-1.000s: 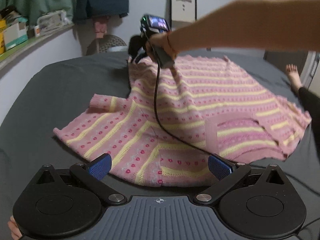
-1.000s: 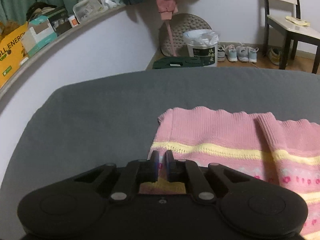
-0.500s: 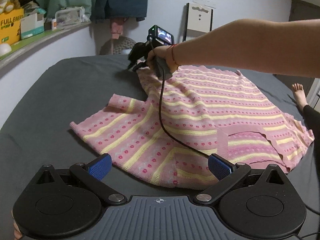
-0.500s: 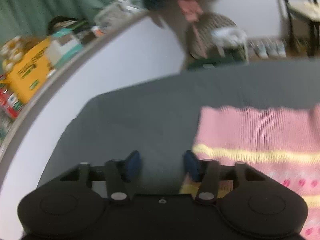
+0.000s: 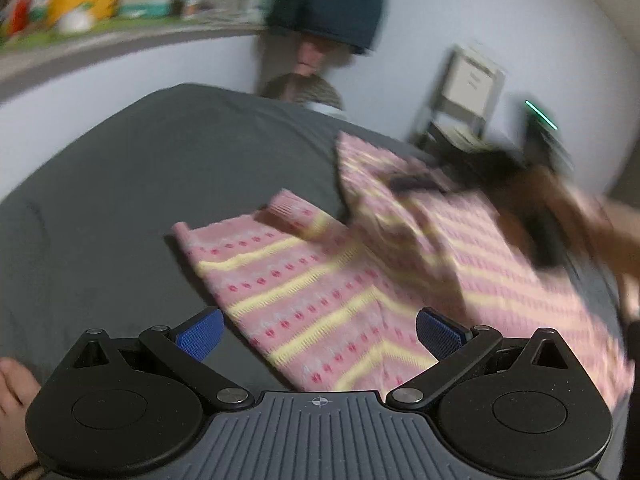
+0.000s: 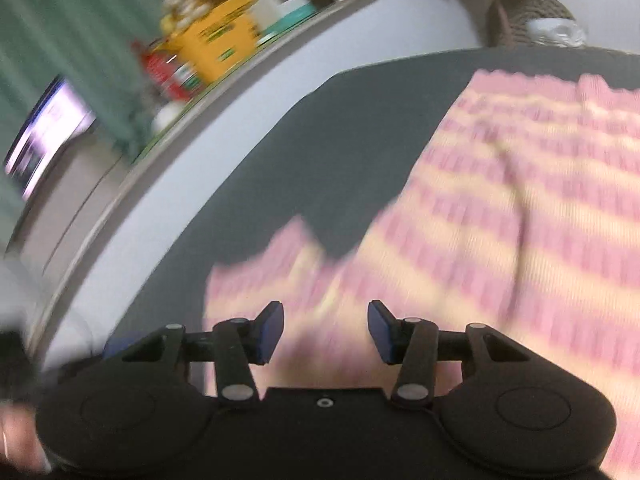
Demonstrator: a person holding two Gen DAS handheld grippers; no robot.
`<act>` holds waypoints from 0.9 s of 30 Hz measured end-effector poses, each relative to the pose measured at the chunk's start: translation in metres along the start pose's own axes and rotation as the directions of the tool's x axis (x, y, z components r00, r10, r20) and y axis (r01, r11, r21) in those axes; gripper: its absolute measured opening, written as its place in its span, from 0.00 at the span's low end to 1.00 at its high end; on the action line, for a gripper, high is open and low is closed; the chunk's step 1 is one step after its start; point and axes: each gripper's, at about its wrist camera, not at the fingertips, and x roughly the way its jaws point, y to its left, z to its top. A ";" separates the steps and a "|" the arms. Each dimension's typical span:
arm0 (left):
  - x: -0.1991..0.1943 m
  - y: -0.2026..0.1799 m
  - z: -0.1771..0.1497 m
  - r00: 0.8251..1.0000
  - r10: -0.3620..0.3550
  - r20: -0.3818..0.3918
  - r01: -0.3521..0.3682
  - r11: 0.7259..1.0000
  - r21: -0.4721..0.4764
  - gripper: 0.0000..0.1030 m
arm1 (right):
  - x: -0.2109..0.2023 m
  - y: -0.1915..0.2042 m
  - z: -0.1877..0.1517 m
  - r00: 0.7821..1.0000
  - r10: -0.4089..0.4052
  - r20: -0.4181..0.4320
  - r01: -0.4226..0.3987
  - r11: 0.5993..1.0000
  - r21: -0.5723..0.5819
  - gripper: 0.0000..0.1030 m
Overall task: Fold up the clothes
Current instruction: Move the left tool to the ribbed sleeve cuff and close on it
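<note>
Having let go of the pink-and-yellow striped knitted sweater's point(image 5: 320, 288) far hem, the right gripper point(image 6: 326, 330), jaws half-open, closing and empty, swings back while the left gripper point(image 5: 318, 334) hovers wide open, so another grasp comes next.

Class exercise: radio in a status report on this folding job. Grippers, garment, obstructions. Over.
Left gripper open, empty. Right gripper jaws closing, nothing between them. Pink striped sweater flat on grey bed, sleeve out. Nothing in the way.

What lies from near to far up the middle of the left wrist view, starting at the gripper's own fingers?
Left gripper with blue-padded fingers spread → pink knitted sweater with yellow stripes → dark grey bed sheet → round woven item against the wall → dark blue hanging garment.
</note>
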 end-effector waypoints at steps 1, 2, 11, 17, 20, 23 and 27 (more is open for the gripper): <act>0.004 0.005 0.003 1.000 0.016 -0.003 -0.016 1.000 -0.025 1.00 | -0.008 0.010 -0.018 1.000 0.004 0.014 -0.004 1.000 -0.022 0.45; 0.010 0.009 0.005 0.999 0.036 -0.009 -0.036 0.999 -0.041 1.00 | -0.014 0.018 -0.031 0.999 0.006 0.032 -0.004 0.999 -0.042 0.45; 0.069 0.039 0.030 0.983 0.154 -0.099 -0.147 0.986 0.078 0.98 | -0.038 0.071 -0.109 0.995 -0.071 0.073 0.083 0.979 -0.185 0.45; 0.096 0.049 0.027 0.994 0.104 -0.040 -0.107 0.991 -0.084 0.69 | -0.036 0.105 -0.140 0.988 -0.122 0.092 0.148 0.909 -0.390 0.46; 0.104 0.046 0.024 0.992 0.127 -0.021 -0.129 0.986 -0.104 0.41 | -0.026 0.120 -0.149 0.981 -0.154 0.119 0.193 0.860 -0.472 0.46; 0.107 0.046 0.024 0.991 0.133 -0.003 -0.132 0.982 -0.134 0.03 | -0.016 0.133 -0.154 0.964 -0.207 0.164 0.264 0.780 -0.567 0.46; 0.092 0.047 0.026 0.992 0.122 0.045 -0.111 0.976 -0.189 0.03 | 0.010 0.151 -0.158 0.939 -0.269 0.213 0.340 0.645 -0.684 0.46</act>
